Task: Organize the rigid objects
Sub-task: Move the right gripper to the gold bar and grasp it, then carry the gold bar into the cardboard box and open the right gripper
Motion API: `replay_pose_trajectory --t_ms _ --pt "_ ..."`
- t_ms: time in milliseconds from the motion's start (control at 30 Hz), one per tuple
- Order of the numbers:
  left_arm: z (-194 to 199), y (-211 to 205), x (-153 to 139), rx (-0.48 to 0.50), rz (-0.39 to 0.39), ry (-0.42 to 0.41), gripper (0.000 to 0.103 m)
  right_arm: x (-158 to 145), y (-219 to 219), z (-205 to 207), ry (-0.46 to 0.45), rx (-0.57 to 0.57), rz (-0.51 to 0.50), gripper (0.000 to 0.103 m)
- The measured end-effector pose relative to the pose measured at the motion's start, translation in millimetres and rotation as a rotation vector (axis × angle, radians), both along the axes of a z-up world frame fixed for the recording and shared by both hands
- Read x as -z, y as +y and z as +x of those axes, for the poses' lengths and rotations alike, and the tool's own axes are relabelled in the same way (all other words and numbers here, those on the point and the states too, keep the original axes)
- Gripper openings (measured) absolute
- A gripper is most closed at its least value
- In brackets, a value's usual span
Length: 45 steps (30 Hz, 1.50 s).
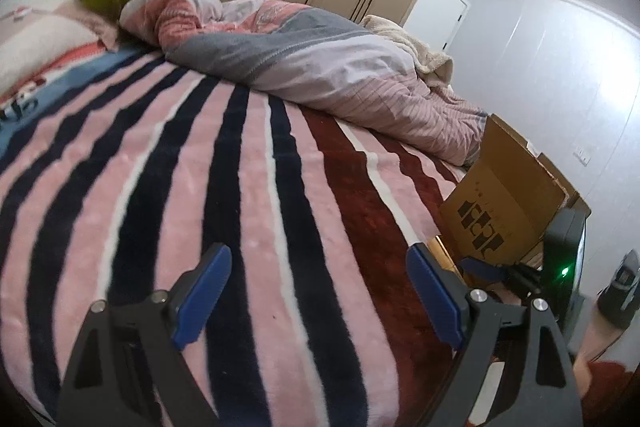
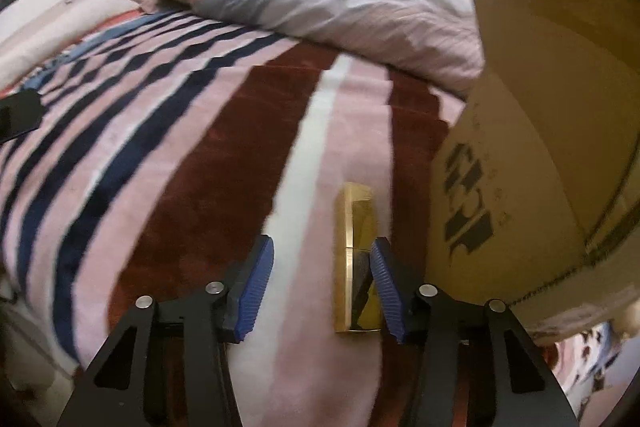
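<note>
A gold box lies flat on the bed in the lower centre of the right wrist view. It is long, narrow and shiny, with mirror-like faces and a thin seam across its middle; a dark patch shows on its near half, partly behind a finger. It rests on a pink stripe of the blanket, beside a white stripe, with its long side running away from the camera.

The right gripper stands wide, nothing between its fingers. Its right blue pad overlaps the box's right edge in the view; whether it touches I cannot tell. The left pad hangs over the white stripe, apart from the box.

A cardboard carton fills the right side of that view, near the box, with dark print on its flap.

In the left wrist view the left gripper is also wide and holds nothing, over the striped blanket. The carton sits at the right edge of that frame. A rumpled quilt lies across the upper part of the bed.
</note>
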State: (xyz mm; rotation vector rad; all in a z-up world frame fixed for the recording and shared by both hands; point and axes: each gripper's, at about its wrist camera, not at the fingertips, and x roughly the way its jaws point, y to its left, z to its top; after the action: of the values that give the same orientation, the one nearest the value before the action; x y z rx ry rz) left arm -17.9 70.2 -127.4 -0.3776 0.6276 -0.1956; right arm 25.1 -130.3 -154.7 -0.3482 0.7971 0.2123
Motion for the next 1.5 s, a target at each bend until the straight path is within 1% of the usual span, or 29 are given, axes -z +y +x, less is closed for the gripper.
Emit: replay_pose_trajectory --t_ms 33,67,100,133,167,200,233,267,333,400,533,600,667,733,800,933,1033,1100,1167,1233,1267,1333,1367,1400,1433,1467,1500 --pt "0.4 -0.5 0.8 -0.001 -0.006 0.002 0.088 1.6 -1.4 -0.8 -0.012 0.026 -0.004 0.042" --pt "-0.1 -1.1 1.3 -0.002 -0.008 0.004 0.088 4.3 -7.3 -0.9 -0.014 0.075 0.003 0.042" --pt "-0.1 -1.7 1.6 -0.002 -0.006 0.005 0.088 6.8 -11.7 0.2 -0.007 0.103 0.019 0.042" --pt "-0.5 -2.5 1.6 0.0 -0.003 0.005 0.088 9.6 -18.8 1.6 0.01 0.131 0.044 0.042" --pt "-0.2 -2.3 1.3 0.001 -0.002 0.005 0.088 12.9 -30.7 4.5 0.04 0.155 0.105 0.04" --pt "0.0 -2.2 1.1 0.002 -0.002 0.005 0.088 13.9 -36.7 6.4 0.057 0.156 0.148 0.038" --pt "-0.1 -2.2 1.1 -0.001 -0.003 0.006 0.088 13.5 -38.5 6.6 0.061 0.159 0.159 0.034" --pt "-0.2 -2.3 1.3 -0.002 -0.006 0.006 0.088 13.1 -38.1 5.8 0.058 0.149 0.153 0.031" --pt "0.2 -1.8 1.5 -0.002 -0.013 0.007 0.088 13.5 -32.0 1.4 0.046 0.12 0.126 0.017" --pt "-0.3 -2.6 1.7 -0.002 -0.011 0.009 0.088 15.0 -26.7 -3.3 0.041 0.1 0.118 0.014" --pt "0.5 -2.5 2.6 0.002 -0.011 0.016 0.088 13.3 -24.8 -10.6 0.051 0.066 0.162 0.014" --pt "1.7 -3.0 3.0 0.006 -0.011 0.018 0.088 10.1 -20.3 -18.5 0.095 -0.015 0.231 0.014" --pt "2.5 -4.3 2.8 0.007 -0.008 0.02 0.088 7.7 -12.0 -28.7 0.129 -0.109 0.278 0.013" --pt "3.0 -5.9 2.6 0.008 -0.007 0.022 0.088 7.3 -2.2 -35.0 0.131 -0.152 0.282 0.014" --pt "3.1 -7.2 2.5 0.006 -0.004 0.028 0.088 9.3 3.7 -33.7 0.114 -0.152 0.278 0.014" --pt "5.1 -10.2 3.7 0.004 0.003 0.043 0.088 15.2 11.7 -19.6 0.126 -0.151 0.277 0.014" --pt "7.1 -13.6 5.5 0.013 -0.007 0.057 0.088 14.6 17.3 -19.0 0.103 -0.183 0.247 0.013" --pt "7.5 -17.7 4.7 0.038 -0.025 0.058 0.088 12.3 16.5 -22.8 0.1 -0.211 0.262 0.013" --pt "8.6 -21.9 1.1 0.08 -0.048 0.051 0.088 5.8 17.0 -27.5 0.107 -0.258 0.305 0.013" --pt "10.0 -24.4 -4.7 0.11 -0.064 0.043 0.088 -6.8 23.6 -34.8 0.079 -0.323 0.312 0.013" --pt "10.8 -25.4 -9.3 0.126 -0.074 0.036 0.087 -18.6 28.4 -39.1 0.056 -0.373 0.322 0.013" --pt "11.1 -28.0 -22.3 0.167 -0.097 0.011 0.087 -37.3 31.7 -41.3 0.041 -0.441 0.364 0.013" --pt "10.4 -29.9 -30.5 0.186 -0.104 -0.008 0.085 -48.5 32.6 -41.6 0.033 -0.476 0.384 0.013" --pt "9.4 -33.0 -41.0 0.206 -0.104 -0.03 0.079 -59.6 32.9 -41.3 0.019 -0.504 0.397 0.013" --pt "9.0 -35.9 -49.9 0.218 -0.1 -0.046 0.075 -70.5 32.7 -41.7 -0.002 -0.529 0.403 0.013" --pt "9.1 -39.2 -58.7 0.23 -0.095 -0.06 0.067 -81.8 31.4 -43.1 -0.03 -0.551 0.404 0.013" --pt "10.1 -43.3 -68.1 0.243 -0.09 -0.071 0.063 -92.1 28.8 -45.0 -0.056 -0.566 0.407 0.013"
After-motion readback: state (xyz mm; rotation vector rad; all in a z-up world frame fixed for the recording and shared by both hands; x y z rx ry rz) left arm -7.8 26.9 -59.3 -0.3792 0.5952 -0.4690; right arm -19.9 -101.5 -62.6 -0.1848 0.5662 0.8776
